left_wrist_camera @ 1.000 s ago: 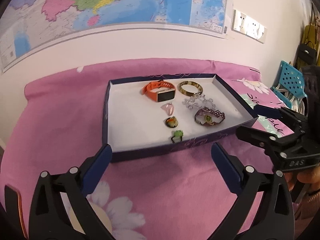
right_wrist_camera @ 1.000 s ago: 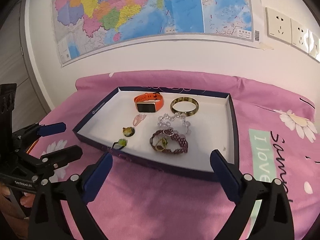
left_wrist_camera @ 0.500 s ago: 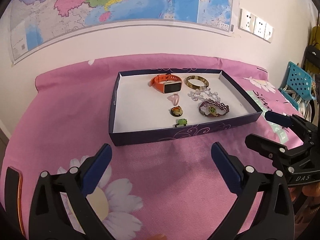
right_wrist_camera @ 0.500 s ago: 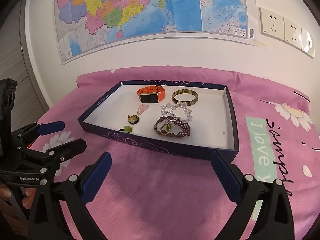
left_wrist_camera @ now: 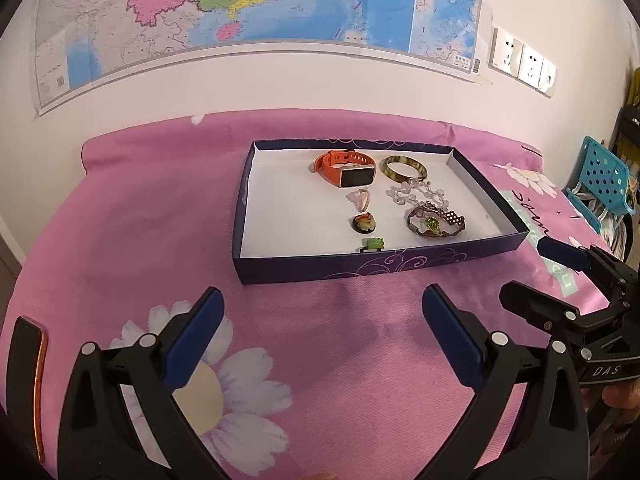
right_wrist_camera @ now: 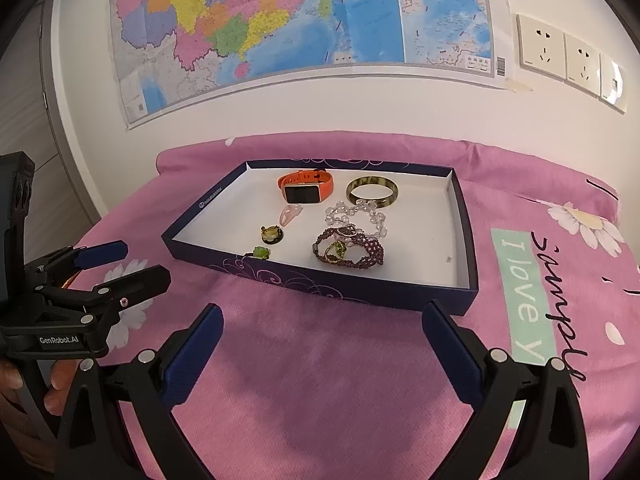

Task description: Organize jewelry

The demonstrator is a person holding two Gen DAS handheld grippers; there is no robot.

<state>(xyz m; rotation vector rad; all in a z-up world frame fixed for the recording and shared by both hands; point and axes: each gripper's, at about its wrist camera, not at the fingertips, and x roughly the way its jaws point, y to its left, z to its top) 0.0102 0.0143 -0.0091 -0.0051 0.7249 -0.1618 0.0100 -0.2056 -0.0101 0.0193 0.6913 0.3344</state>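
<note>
A dark blue box lid (left_wrist_camera: 360,268) (right_wrist_camera: 320,280) with a white inside lies on the pink bedspread. In it are an orange smartwatch (left_wrist_camera: 346,169) (right_wrist_camera: 306,188), a tortoiseshell bangle (left_wrist_camera: 403,168) (right_wrist_camera: 372,193), a clear bead bracelet (left_wrist_camera: 416,194) (right_wrist_camera: 354,216), a purple beaded bracelet (left_wrist_camera: 436,222) (right_wrist_camera: 348,250), a pink pendant (left_wrist_camera: 360,198) (right_wrist_camera: 290,215) and two small rings (left_wrist_camera: 365,222) (right_wrist_camera: 262,252). My left gripper (left_wrist_camera: 320,332) is open and empty, well short of the box. My right gripper (right_wrist_camera: 320,340) is open and empty, also short of it.
A map (left_wrist_camera: 240,12) and wall sockets (right_wrist_camera: 560,52) are on the wall behind. A blue perforated basket (left_wrist_camera: 600,176) stands at the right. The right gripper shows in the left wrist view (left_wrist_camera: 532,276), the left gripper in the right wrist view (right_wrist_camera: 132,262).
Both grippers have pulled back and up from the box, which now looks smaller and farther. The jewelry has not moved. Both grippers stay open.
</note>
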